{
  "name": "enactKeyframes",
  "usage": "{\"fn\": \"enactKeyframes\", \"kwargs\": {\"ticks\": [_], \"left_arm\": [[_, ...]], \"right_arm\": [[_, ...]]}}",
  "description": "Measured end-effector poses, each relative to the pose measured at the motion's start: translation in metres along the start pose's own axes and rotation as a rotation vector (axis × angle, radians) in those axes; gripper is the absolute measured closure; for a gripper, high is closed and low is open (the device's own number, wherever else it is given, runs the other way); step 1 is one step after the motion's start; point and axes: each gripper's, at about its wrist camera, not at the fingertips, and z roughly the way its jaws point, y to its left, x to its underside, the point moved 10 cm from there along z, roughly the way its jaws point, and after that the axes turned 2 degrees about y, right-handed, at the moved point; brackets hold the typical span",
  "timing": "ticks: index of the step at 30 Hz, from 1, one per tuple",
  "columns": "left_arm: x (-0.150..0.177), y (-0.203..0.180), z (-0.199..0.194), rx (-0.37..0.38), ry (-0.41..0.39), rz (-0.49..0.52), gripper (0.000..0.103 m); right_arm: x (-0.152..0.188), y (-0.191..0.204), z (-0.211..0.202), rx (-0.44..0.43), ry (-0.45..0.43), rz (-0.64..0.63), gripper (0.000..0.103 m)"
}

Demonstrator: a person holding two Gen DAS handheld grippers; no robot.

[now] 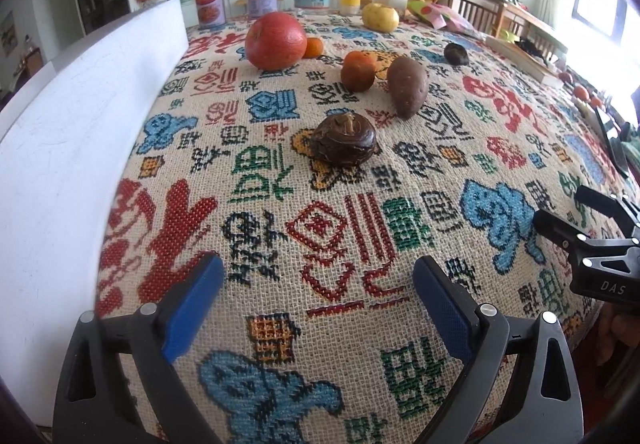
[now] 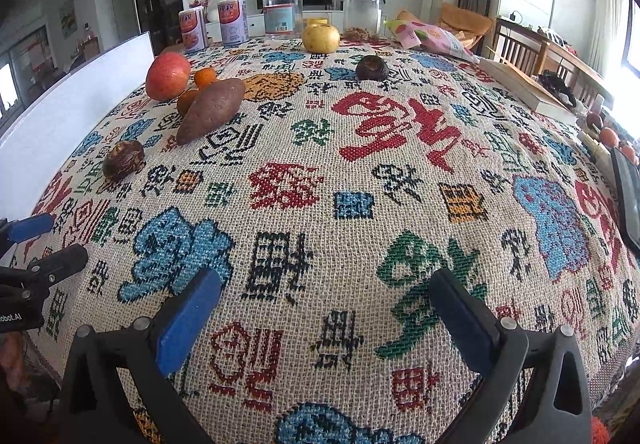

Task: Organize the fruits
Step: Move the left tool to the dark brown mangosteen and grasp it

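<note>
Hovering above the near edge of the worktop (image 2: 360, 172), left gripper (image 1: 318, 298) and right gripper (image 2: 326, 310) both spread wide, nothing between them. Gathered toward the far left corner: red apple (image 1: 275, 40), 2 tangerines (image 1: 358, 71), sweet potato (image 1: 407, 86); yellow apple (image 2: 320, 38) apart at the far edge, probably awaiting grouping.

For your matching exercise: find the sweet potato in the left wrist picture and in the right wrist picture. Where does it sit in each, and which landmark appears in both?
Left wrist view: the sweet potato lies right of centre in the upper half, just right of a dull orange fruit.
Right wrist view: the sweet potato lies upper left, in front of the big red fruit.
Shared landmark: the yellow apple at the table's far edge.
</note>
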Motion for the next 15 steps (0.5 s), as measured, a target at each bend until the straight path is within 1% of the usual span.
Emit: {"fn": "enactKeyframes", "kwargs": {"ticks": [5, 9, 11, 15], "left_arm": [[0.0000, -0.0005, 0.0001, 0.011, 0.003, 0.015, 0.006], [0.0000, -0.0012, 0.0013, -0.001, 0.006, 0.004, 0.006], [-0.0002, -0.0013, 0.0018, 0.000, 0.027, -0.002, 0.006], [0.0031, -0.0010, 0.0001, 0.032, 0.063, 0.006, 0.006]], "right_arm": [[0.0000, -0.0003, -0.0008, 0.001, -0.004, 0.001, 0.000], [-0.0001, -0.0004, -0.0012, 0.000, -0.011, 0.006, 0.000], [0.0003, -0.0005, -0.0013, 0.001, -0.010, 0.007, 0.000], [0.0006, -0.0008, -0.0015, -0.002, -0.007, 0.004, 0.000]]}}
